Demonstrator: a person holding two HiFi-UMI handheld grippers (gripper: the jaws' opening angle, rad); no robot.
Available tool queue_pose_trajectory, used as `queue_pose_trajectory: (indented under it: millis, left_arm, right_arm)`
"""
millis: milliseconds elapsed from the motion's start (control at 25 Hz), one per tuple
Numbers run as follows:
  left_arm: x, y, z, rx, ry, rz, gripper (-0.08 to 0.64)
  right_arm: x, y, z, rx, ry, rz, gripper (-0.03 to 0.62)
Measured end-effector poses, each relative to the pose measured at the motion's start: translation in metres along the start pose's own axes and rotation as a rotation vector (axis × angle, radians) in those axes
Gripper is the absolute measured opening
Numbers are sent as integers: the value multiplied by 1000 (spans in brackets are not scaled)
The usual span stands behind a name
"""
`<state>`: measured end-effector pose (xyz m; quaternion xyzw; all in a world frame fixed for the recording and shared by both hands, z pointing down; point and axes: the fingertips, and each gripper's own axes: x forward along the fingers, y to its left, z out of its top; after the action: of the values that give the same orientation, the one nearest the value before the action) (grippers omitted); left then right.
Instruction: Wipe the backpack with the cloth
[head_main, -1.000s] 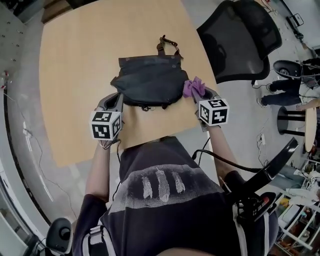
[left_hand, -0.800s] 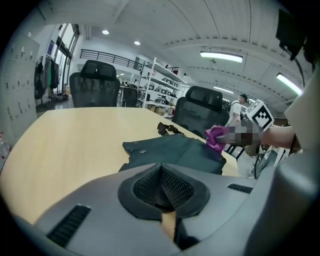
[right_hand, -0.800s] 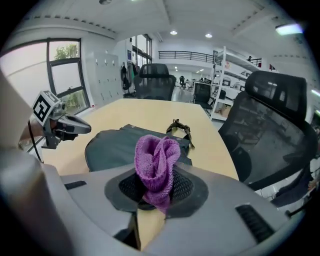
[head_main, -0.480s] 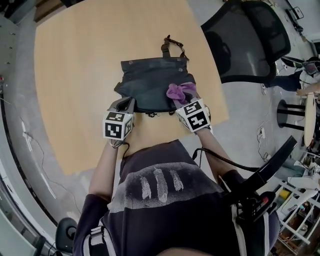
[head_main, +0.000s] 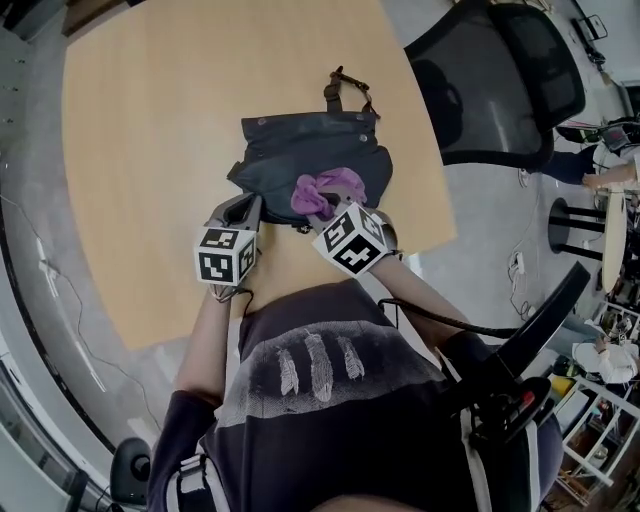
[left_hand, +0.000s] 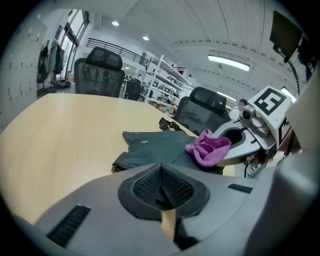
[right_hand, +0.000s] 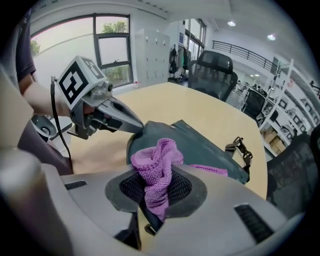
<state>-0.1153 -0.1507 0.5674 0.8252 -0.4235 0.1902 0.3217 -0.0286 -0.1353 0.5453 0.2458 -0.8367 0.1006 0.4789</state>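
**One cloth, one backpack, two grippers at work on a wooden table**

I hold two grippers over a single dark backpack (head_main: 300, 150) that lies flat on the one light wooden table (head_main: 150, 120), its strap and buckle (head_main: 345, 88) pointing away from me. My right gripper (head_main: 325, 213) is clamped on the only cloth (head_main: 328, 190) in the scene, a purple one. A fold of it is bunched up between the pads, and the rest trails onto the near right part of the backpack's top. My left gripper (head_main: 243, 205) has its jaws pressed together with nothing between them. Its tip rests at the backpack's near left edge, and I cannot tell whether it presses the fabric. The two marker cubes, one per gripper, sit close together just in front of my chest. One black mesh office chair (head_main: 500, 70) stands off the table's right side. My left gripper view shows two such chairs past the table's edges.
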Motion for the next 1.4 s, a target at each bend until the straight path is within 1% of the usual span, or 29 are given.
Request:
queue_pose_trajectory:
  millis: [120, 320, 440, 560, 720, 800, 840, 920, 960, 1040, 1120, 1200, 1280, 1400]
  left_arm:
    - [-16, 21, 0, -56, -23, 34, 8]
    - [-34, 47, -10, -73, -13, 70, 8]
    - [-42, 53, -12, -87, -18, 72, 8]
    - [-47, 57, -16, -87, -16, 70, 8]
    - [-56, 65, -21, -96, -13, 81, 8]
    - [-60, 65, -23, -102, -11, 88, 8]
    - [-60, 65, -23, -104, -12, 90, 8]
    - [-59, 63, -19, -101, -17, 88, 8]
    - [-57, 62, -17, -96, -19, 83, 8]
    - [-52, 59, -13, -83, -19, 71, 8]
    - [-48, 56, -10, -74, -16, 63, 8]
    - [-46, 54, -9, -71, -13, 58, 8]
    - [-42, 48, -7, -63, -9, 50, 8]
    - [-33, 38, -5, -44, 7, 37, 8]
  right_arm:
    - [8, 17, 11, -39, 3, 31, 75]
    - [25, 45, 31, -111, 3, 79, 74]
    - [33, 57, 45, -135, -8, 101, 75]
    - [42, 68, 60, -139, -30, 128, 74]
    - [47, 94, 82, -153, -90, 219, 74]
    - [41, 98, 89, -128, -132, 242, 74]
    - [37, 94, 90, -103, -155, 237, 74]
    - [22, 74, 85, -24, -203, 205, 75]
    - [12, 60, 80, 37, -229, 183, 74]
    - [-15, 24, 67, 190, -294, 132, 74]
    - [-47, -18, 53, 339, -369, 65, 74]
    - [-79, -58, 37, 439, -416, -30, 75]
    - [-107, -96, 17, 471, -424, -149, 74]
    - [-139, -145, -15, 458, -387, -351, 75]
